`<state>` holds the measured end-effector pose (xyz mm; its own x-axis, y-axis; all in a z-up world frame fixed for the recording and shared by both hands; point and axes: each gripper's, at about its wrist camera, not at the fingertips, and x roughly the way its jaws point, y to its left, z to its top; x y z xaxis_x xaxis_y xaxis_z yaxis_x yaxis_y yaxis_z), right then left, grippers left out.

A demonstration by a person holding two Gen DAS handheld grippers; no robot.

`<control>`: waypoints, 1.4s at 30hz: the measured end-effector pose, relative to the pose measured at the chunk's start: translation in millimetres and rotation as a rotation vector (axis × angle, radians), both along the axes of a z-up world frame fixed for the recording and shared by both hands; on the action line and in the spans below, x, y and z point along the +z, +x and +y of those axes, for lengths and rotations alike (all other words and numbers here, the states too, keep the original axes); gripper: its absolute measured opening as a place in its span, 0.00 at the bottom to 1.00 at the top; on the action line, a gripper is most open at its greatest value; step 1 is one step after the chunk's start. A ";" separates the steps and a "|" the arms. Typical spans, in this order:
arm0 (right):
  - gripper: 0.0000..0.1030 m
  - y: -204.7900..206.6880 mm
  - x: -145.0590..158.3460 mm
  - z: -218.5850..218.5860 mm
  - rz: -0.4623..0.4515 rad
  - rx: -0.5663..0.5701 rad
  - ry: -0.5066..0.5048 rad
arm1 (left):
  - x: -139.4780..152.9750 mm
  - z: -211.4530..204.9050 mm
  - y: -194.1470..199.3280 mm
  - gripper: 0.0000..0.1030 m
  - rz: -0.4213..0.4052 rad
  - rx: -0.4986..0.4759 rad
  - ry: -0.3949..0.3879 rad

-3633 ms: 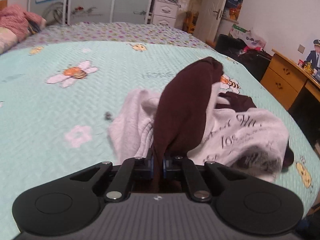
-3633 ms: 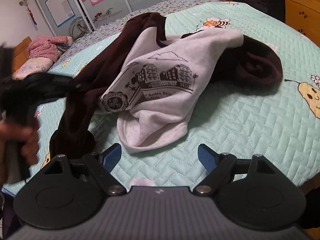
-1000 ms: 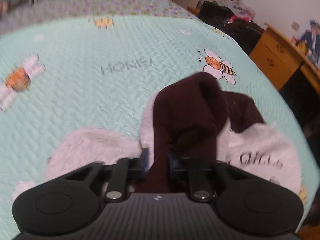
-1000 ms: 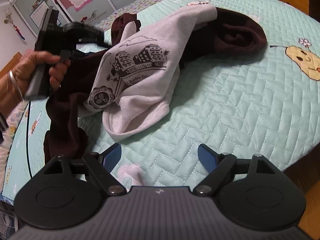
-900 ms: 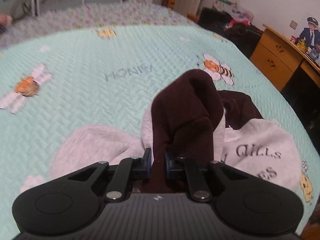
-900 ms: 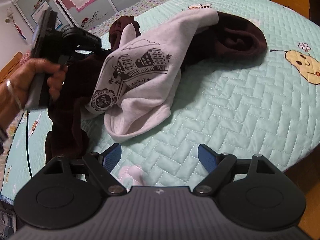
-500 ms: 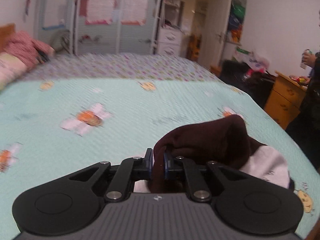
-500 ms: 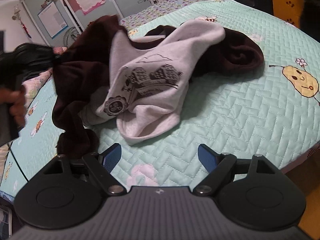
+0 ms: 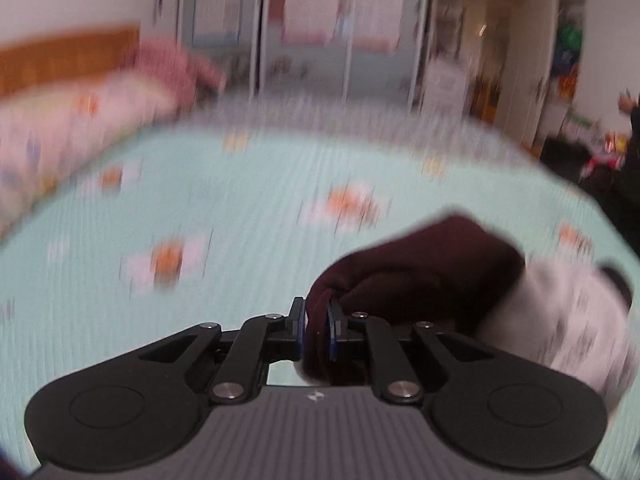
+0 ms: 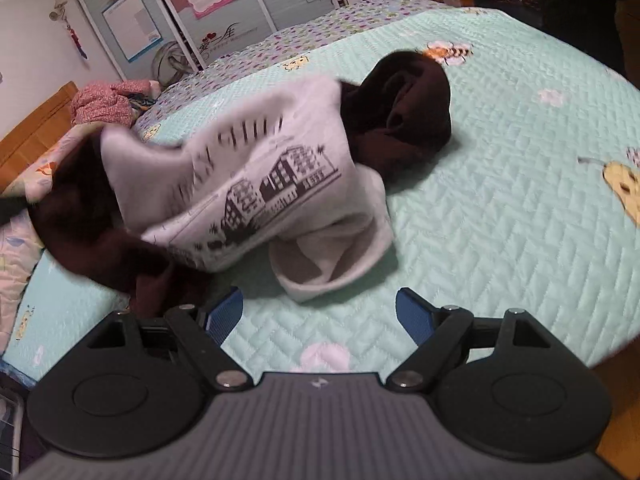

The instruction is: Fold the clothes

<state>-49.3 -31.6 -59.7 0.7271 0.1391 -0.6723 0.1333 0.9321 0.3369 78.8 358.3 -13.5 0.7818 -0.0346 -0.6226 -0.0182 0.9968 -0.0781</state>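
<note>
Bed quilt (image 10: 500,216) bore the sweatshirt (image 10: 272,184), white body w/ print and dark maroon sleeves, still bunched, nothing folded yet; spreading flat & all folds left, I'd judge. Left gripper (image 9: 317,330) was pinched narrow on a maroon sleeve (image 9: 400,276). Right gripper (image 10: 320,316) stood wide, holding nothing, near the hem.

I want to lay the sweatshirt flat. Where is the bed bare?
Bare quilt lies right of the sweatshirt, up to the bed's edge, and in front near the open right hand-held gripper. The left side is crowded with bunched dark sleeve.
</note>
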 end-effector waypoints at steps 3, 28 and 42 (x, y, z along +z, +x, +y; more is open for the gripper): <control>0.82 16.4 10.1 -1.7 -0.020 -0.004 -0.018 | -35.1 14.7 -12.8 0.11 0.089 0.008 -0.041; 0.82 266.4 31.4 102.0 -0.091 0.673 -0.691 | -69.0 59.8 -9.9 0.12 0.106 -0.029 -0.249; 1.00 358.3 -71.5 107.5 0.217 0.756 -0.444 | -65.4 76.7 -5.1 0.18 0.082 -0.083 -0.329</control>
